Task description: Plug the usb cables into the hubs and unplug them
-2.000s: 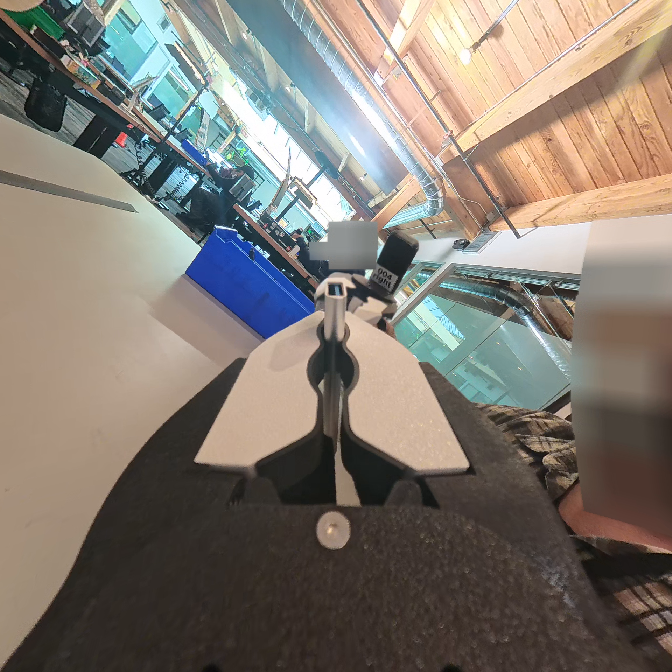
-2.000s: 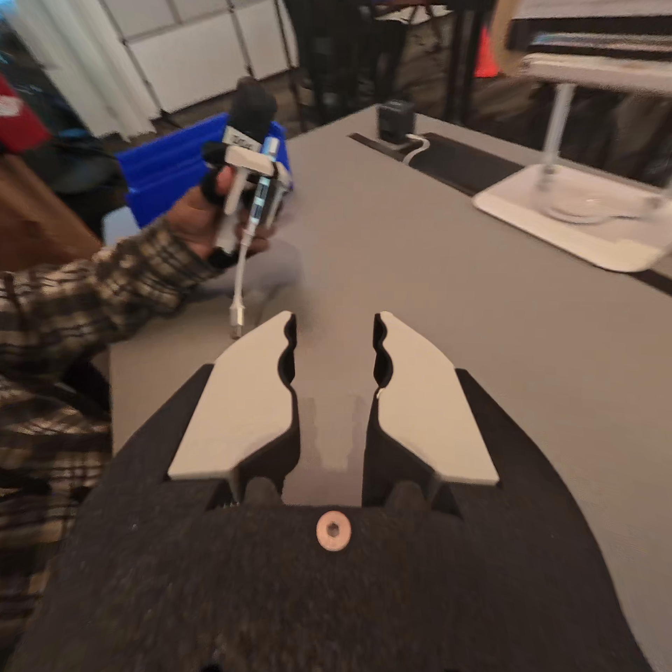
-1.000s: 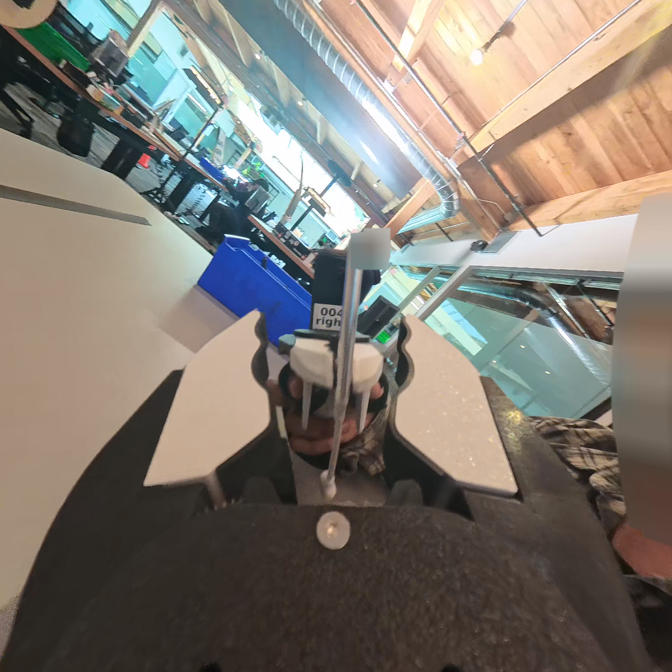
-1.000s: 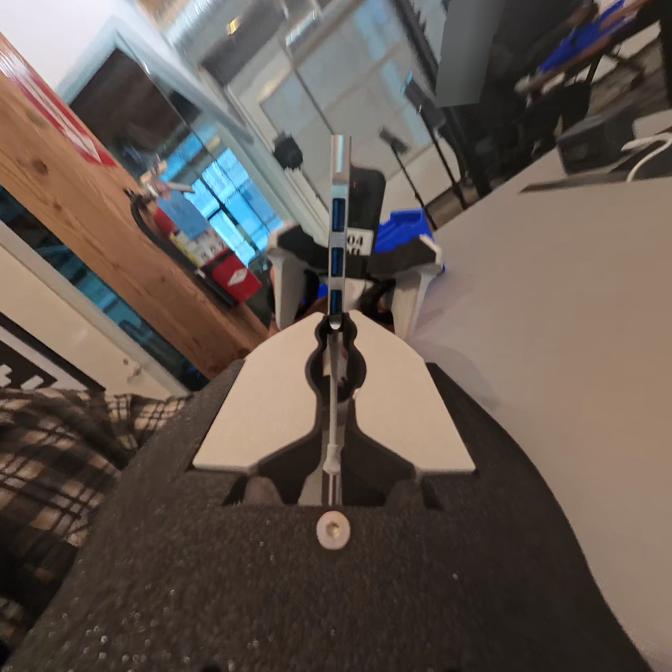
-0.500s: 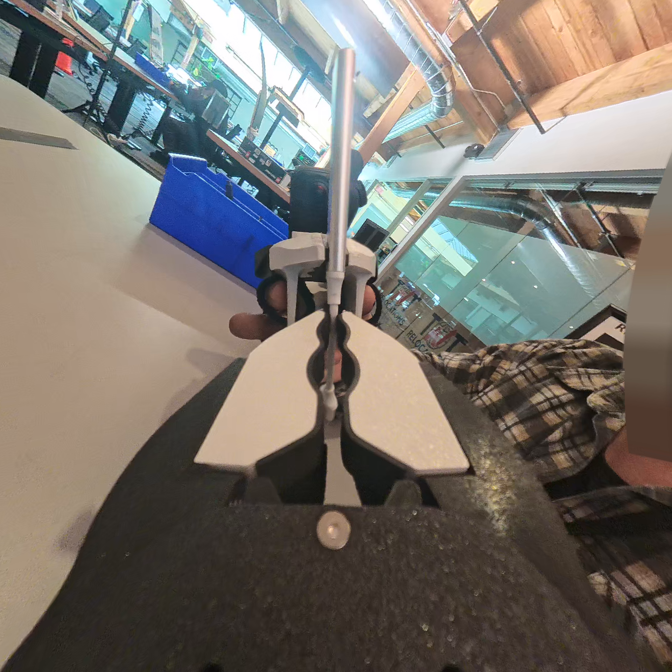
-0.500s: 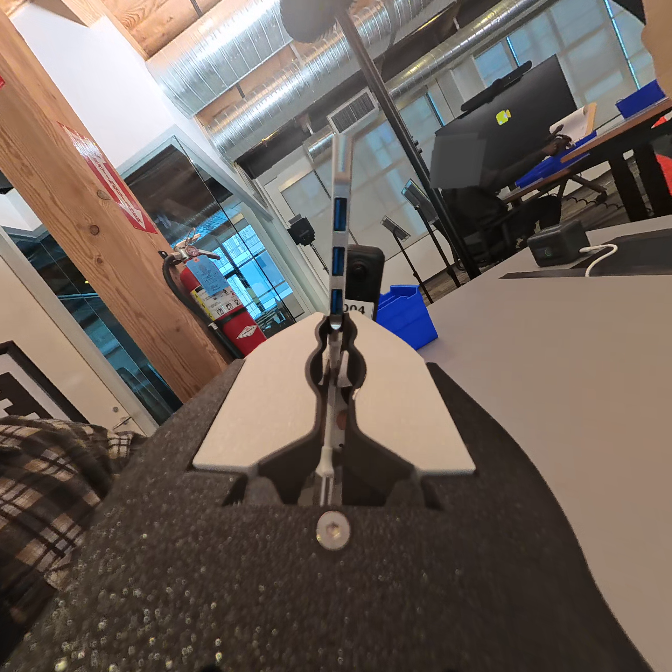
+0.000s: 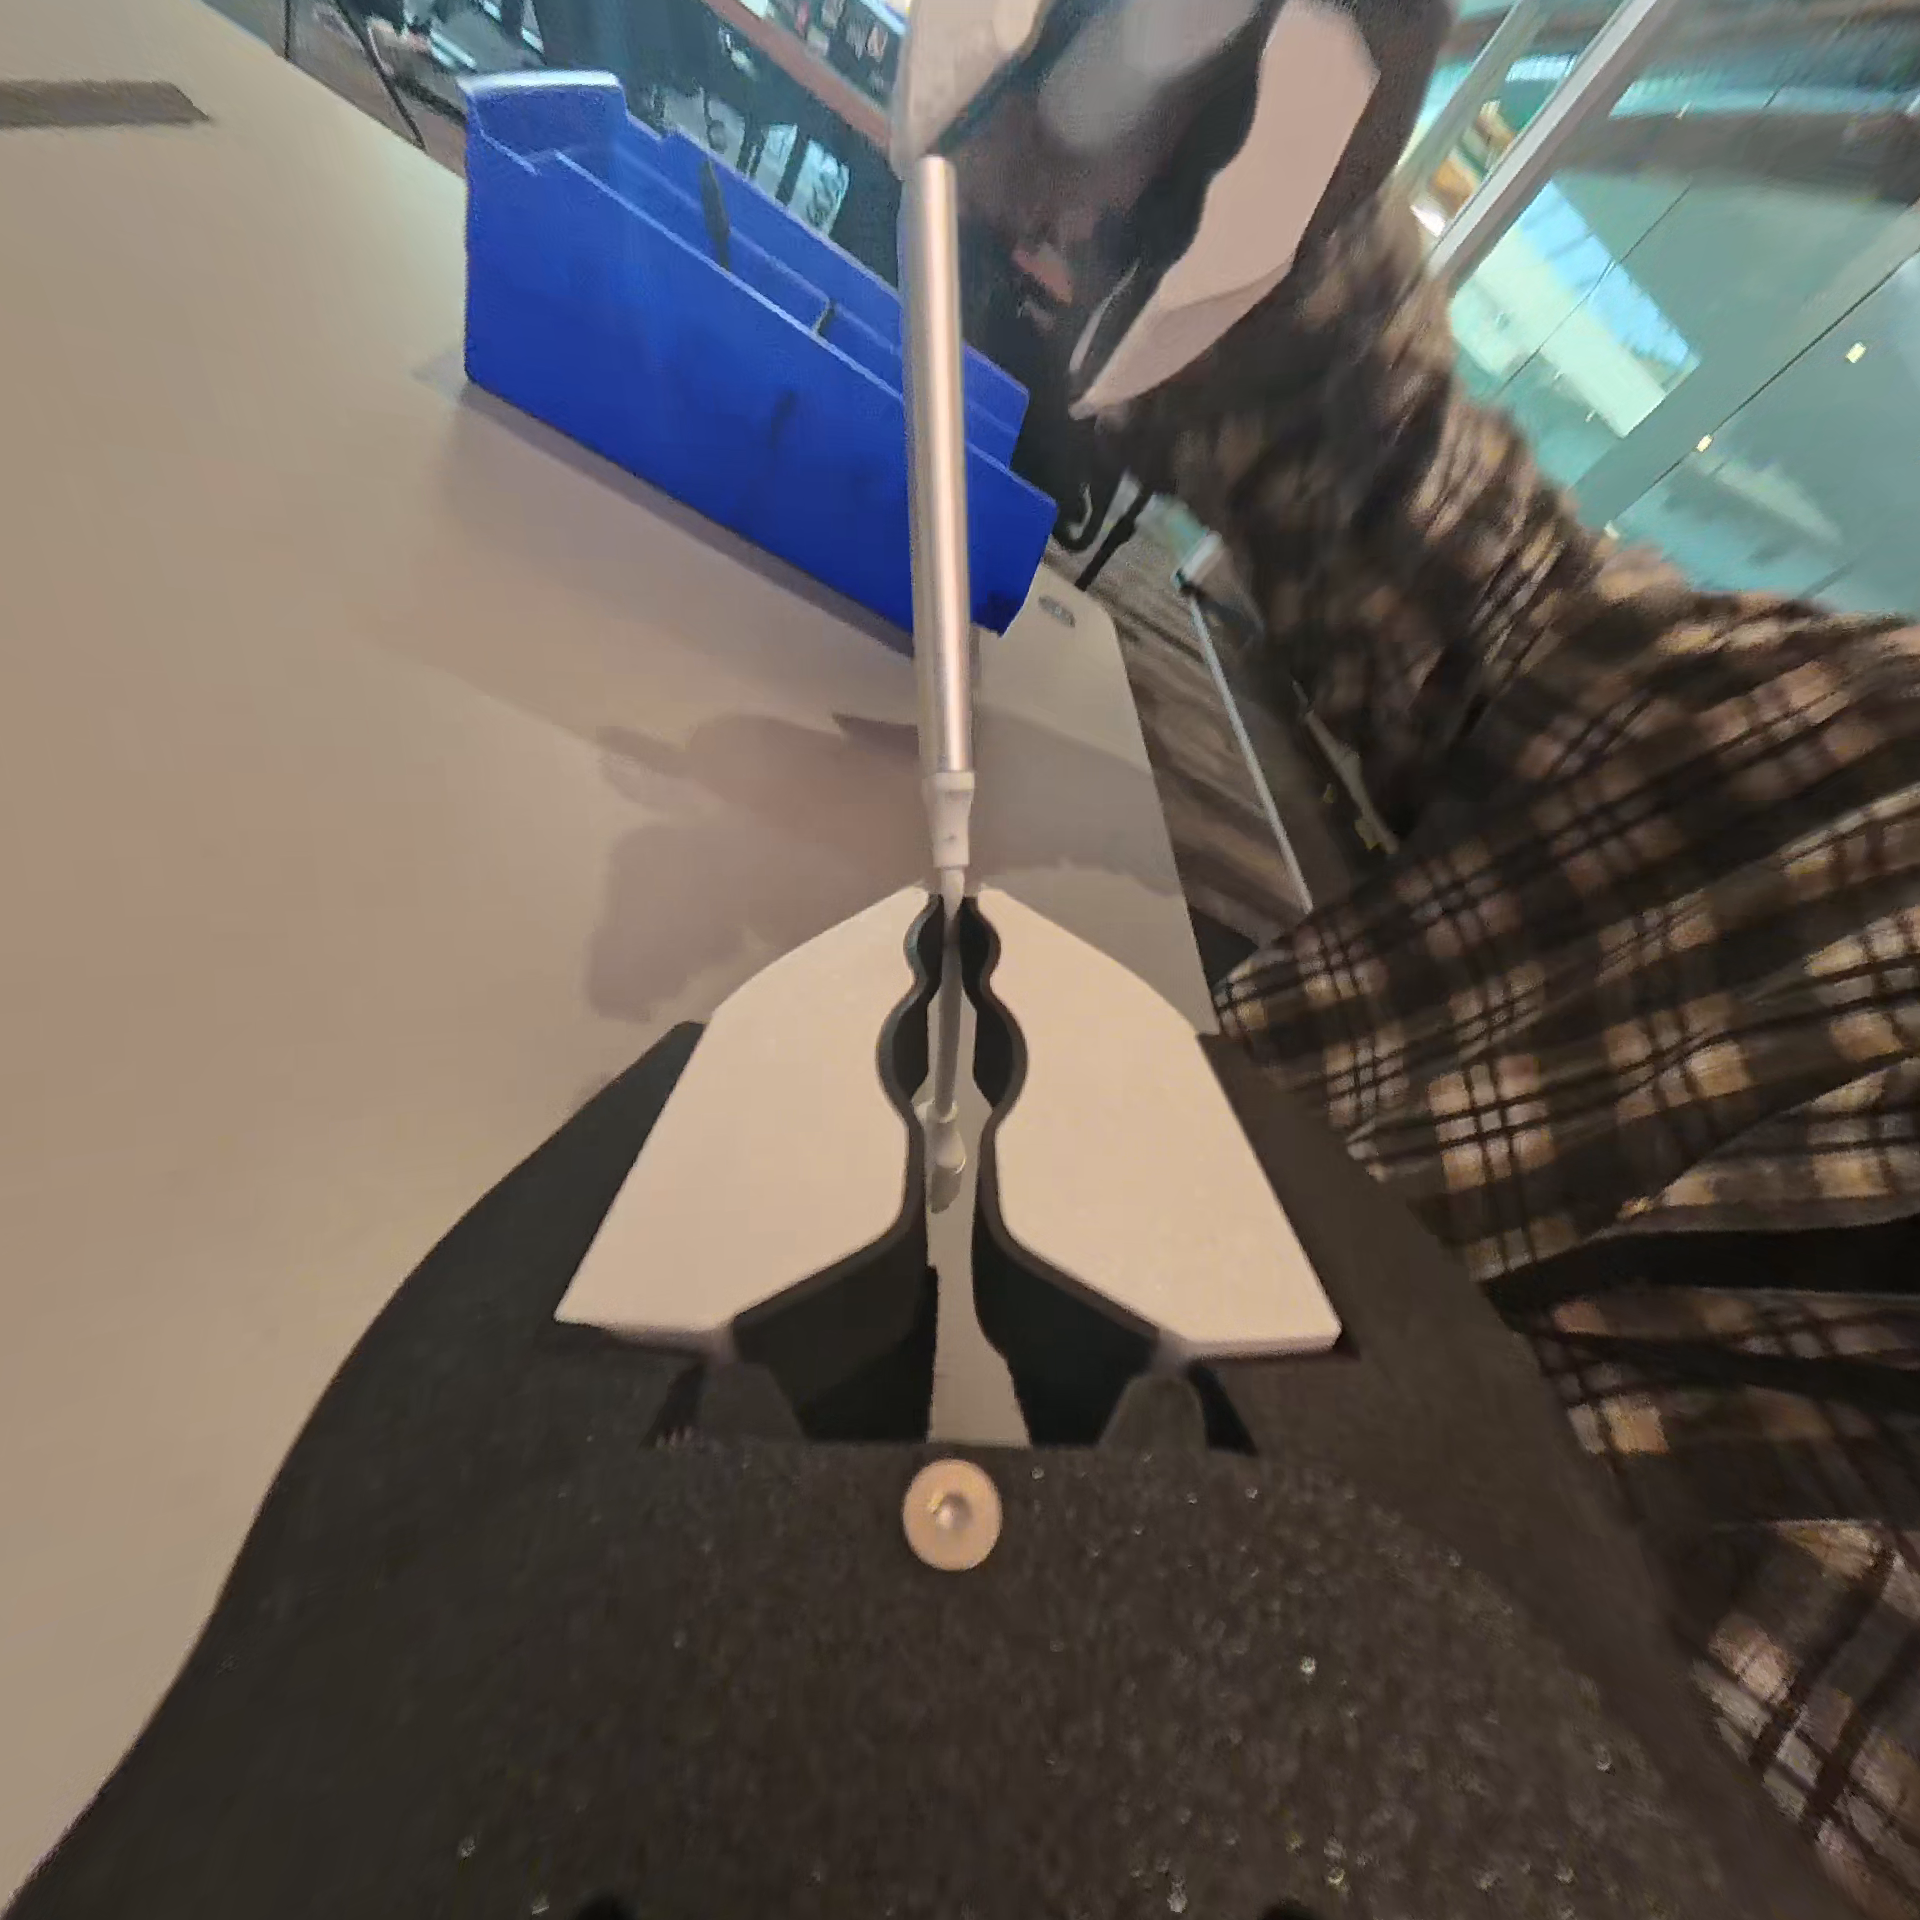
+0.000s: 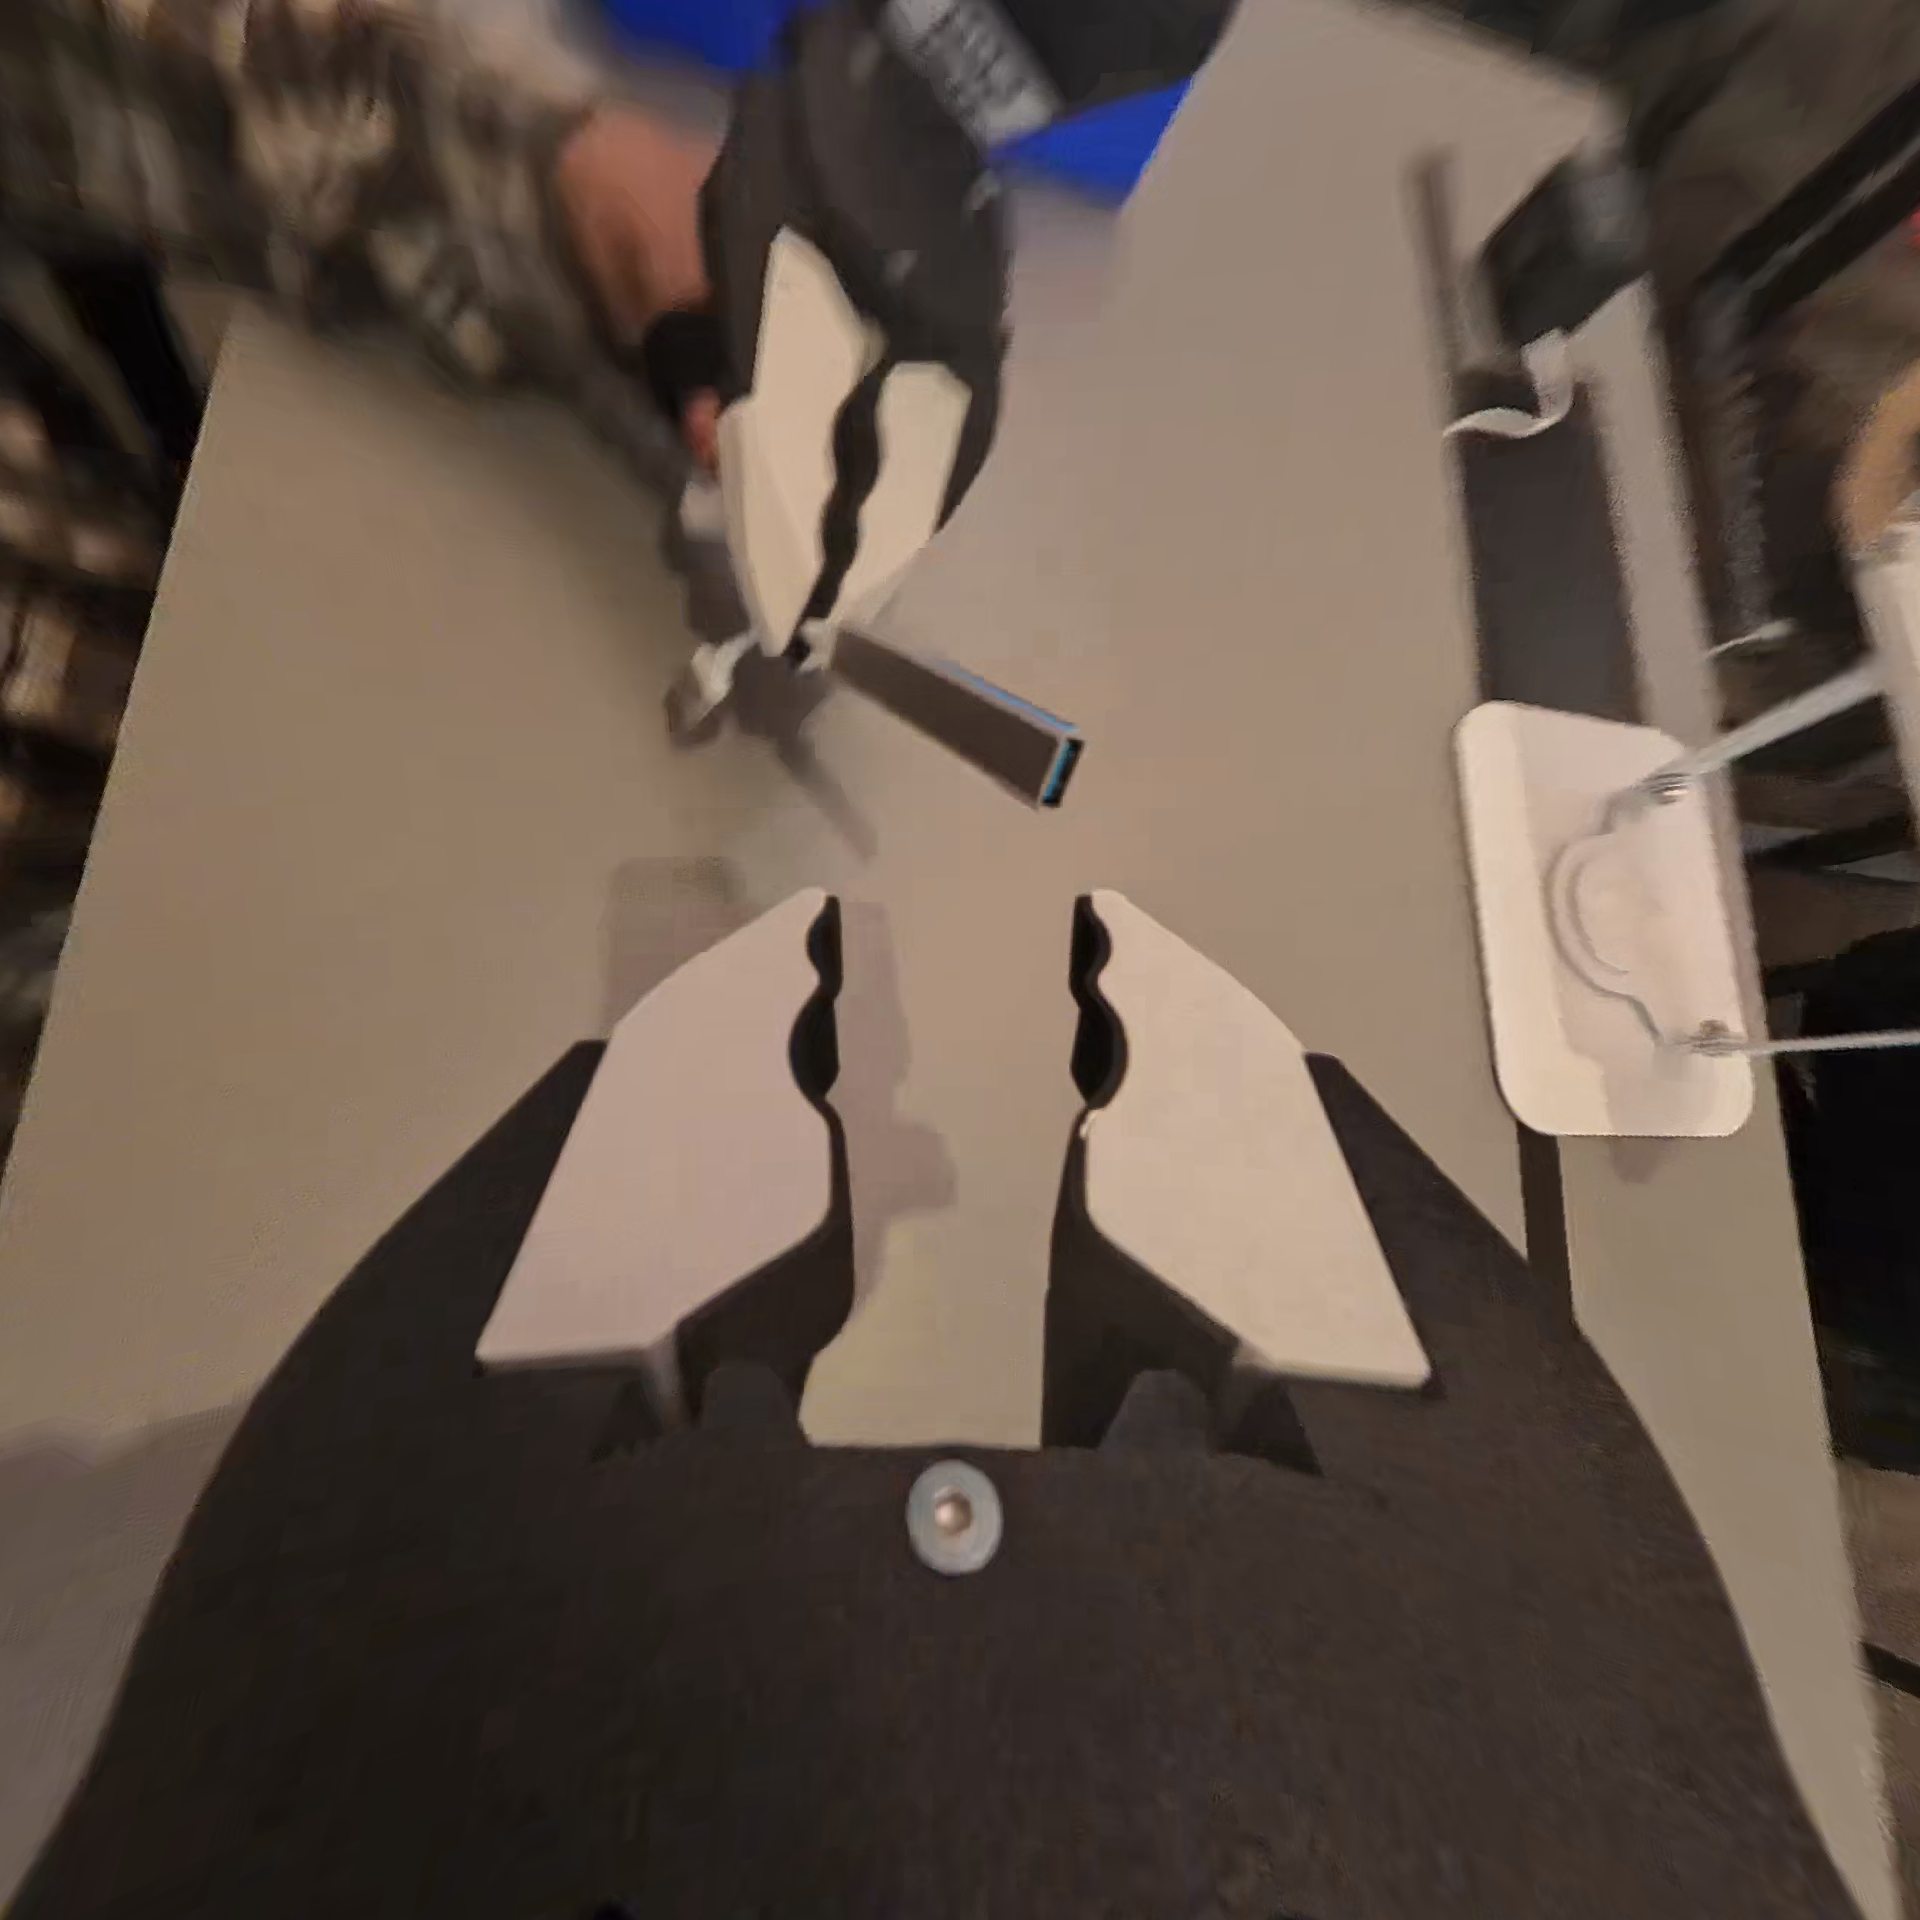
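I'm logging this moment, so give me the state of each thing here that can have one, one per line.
Left gripper: shut on the slim silver USB hub's white cable.
Right gripper: open, holding nothing.
Slim silver USB hub: off the grey table, hanging from its cable; visible end port free.
Blue plastic bin: open-topped, standing on the table.

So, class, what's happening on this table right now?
A person holds two tools. The left hand-held gripper is shut on the white cable of a silver USB hub, which sticks out over the grey table. The right hand-held gripper is open and holds nothing. A blue bin stands at the table's edge.
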`<state>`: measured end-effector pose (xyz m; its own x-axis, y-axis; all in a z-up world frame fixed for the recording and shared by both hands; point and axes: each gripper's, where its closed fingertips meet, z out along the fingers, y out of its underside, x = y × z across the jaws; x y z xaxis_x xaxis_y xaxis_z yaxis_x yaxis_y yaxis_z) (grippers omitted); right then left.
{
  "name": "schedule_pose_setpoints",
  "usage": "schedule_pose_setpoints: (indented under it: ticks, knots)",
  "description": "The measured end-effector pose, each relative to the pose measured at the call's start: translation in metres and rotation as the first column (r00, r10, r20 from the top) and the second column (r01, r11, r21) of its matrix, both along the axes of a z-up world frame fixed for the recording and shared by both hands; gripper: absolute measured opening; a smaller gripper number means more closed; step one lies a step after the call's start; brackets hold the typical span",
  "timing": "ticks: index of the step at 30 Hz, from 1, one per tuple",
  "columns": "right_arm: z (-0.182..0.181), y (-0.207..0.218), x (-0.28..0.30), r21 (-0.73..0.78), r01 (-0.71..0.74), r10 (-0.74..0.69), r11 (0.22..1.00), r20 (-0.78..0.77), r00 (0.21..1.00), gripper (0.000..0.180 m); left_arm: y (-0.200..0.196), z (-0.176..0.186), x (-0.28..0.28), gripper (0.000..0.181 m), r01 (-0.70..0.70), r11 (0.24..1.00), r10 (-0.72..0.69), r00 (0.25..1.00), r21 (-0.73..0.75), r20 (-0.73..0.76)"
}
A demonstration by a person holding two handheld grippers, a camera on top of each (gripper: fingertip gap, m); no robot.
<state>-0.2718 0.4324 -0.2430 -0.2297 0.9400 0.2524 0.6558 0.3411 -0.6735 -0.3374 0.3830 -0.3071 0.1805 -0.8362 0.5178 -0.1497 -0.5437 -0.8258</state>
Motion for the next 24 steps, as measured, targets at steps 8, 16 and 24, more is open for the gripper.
schedule_pose_setpoints:
  ticks: [8, 16, 24]
  knots:
    - [-0.015, -0.024, -0.018, -0.224, -0.123, 0.205, 0.967, 0.39, 0.898, 0.044, -0.01, -0.01, 0.011, 0.003, 0.048, 0.996, -0.041, 0.994, 0.071, -0.103]
    - [-0.023, -0.034, -0.019, -0.359, -0.067, 0.229, 0.931, 0.432, 0.872, 0.007, -0.014, -0.001, 0.013, 0.002, 0.059, 0.993, -0.052, 0.996, 0.102, -0.069]
    - [0.025, -0.015, 0.025, -0.223, 0.02, 0.065, 0.975, 0.369, 0.927, 0.007, 0.005, 0.038, 0.008, 0.051, -0.148, 0.951, 0.118, 0.985, 0.271, 0.126]
